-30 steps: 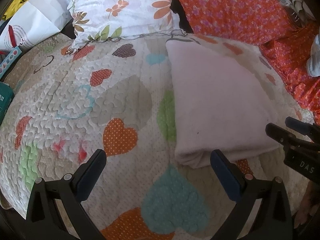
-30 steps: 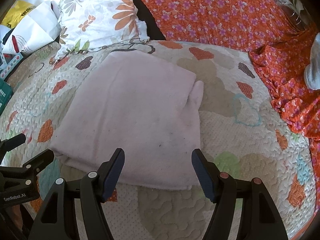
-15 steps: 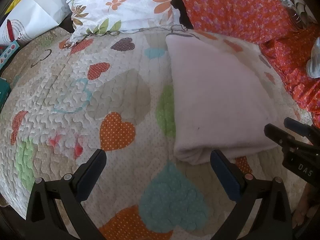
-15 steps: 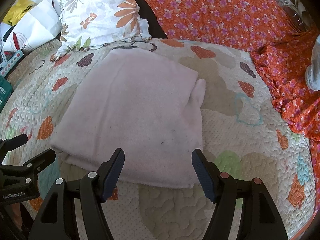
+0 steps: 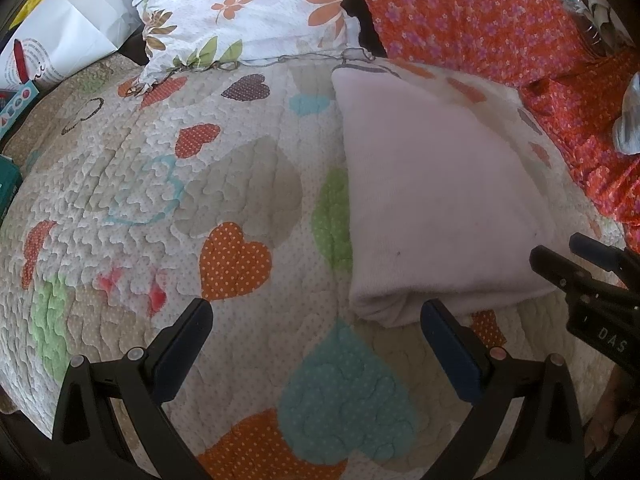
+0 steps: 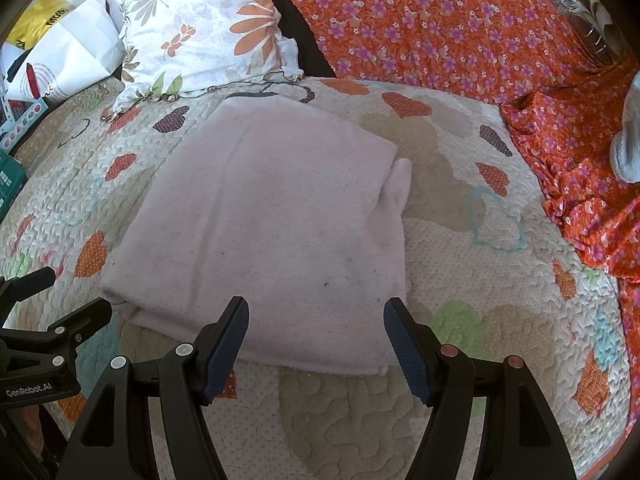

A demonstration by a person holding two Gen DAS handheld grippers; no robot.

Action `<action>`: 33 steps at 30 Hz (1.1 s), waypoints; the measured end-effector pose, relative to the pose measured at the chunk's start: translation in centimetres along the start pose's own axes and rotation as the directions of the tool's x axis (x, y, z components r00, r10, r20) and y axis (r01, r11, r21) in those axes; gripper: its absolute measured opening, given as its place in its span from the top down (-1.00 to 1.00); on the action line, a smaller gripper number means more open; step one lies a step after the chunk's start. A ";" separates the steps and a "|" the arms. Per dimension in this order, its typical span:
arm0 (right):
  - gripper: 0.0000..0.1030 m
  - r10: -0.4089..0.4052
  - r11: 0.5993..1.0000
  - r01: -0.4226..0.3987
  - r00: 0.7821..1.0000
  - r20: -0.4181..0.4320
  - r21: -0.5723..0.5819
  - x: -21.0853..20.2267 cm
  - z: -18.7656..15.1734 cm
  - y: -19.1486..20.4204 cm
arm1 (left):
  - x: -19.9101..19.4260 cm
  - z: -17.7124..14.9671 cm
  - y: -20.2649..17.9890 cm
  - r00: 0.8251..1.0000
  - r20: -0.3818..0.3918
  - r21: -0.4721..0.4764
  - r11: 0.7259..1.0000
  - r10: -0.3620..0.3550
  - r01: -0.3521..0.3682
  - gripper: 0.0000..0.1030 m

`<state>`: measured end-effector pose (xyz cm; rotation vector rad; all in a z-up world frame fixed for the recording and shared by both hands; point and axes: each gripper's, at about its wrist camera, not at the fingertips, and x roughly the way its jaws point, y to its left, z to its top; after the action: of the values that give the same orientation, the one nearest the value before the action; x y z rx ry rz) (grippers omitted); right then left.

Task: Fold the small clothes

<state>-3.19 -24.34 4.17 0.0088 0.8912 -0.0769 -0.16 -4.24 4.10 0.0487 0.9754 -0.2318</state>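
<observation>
A pale pink garment (image 6: 276, 216) lies folded flat on the heart-patterned quilt (image 6: 460, 208); a small flap sticks out at its right edge. In the left wrist view the garment (image 5: 432, 200) lies to the right. My left gripper (image 5: 316, 320) is open and empty over the quilt, its right finger near the garment's near left corner. My right gripper (image 6: 316, 320) is open and empty at the garment's near edge. Each gripper shows at the edge of the other's view.
A floral pillow (image 6: 208, 28) lies behind the garment. An orange flowered cloth (image 6: 460, 28) covers the back and right. A white paper bag (image 6: 68, 52) and boxes stand at the far left. A grey item (image 6: 628, 148) lies at the right edge.
Both grippers have drawn slightly nearer to the garment's near edge. The garment has not moved, and both stay open.
</observation>
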 end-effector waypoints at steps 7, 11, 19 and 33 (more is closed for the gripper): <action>-0.45 0.000 1.000 0.000 1.000 0.001 0.000 -0.1 -0.1 0.1 | 0.3 -0.1 0.2 0.999 -0.022 -0.018 0.999 -0.032 0.032 -1.00; -0.46 0.002 1.000 -0.002 1.000 0.004 0.002 -0.1 -0.1 0.2 | 0.3 -0.1 0.1 0.999 -0.022 -0.019 0.999 -0.031 0.031 -1.00; -0.47 -0.015 1.000 0.015 1.000 -0.001 0.005 -0.2 0.0 0.1 | 1.0 -0.4 0.0 0.998 -0.051 -0.003 1.000 -0.029 0.029 -1.00; -0.60 0.037 0.999 -0.034 0.988 -0.147 0.026 3.7 -1.4 -1.2 | 2.7 -3.2 -0.1 0.996 -0.087 0.059 0.998 -0.013 0.018 -1.00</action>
<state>-2.04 -25.74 0.48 0.0524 1.0374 -0.0537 -1.34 -4.37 0.07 0.1064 1.0557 -0.2746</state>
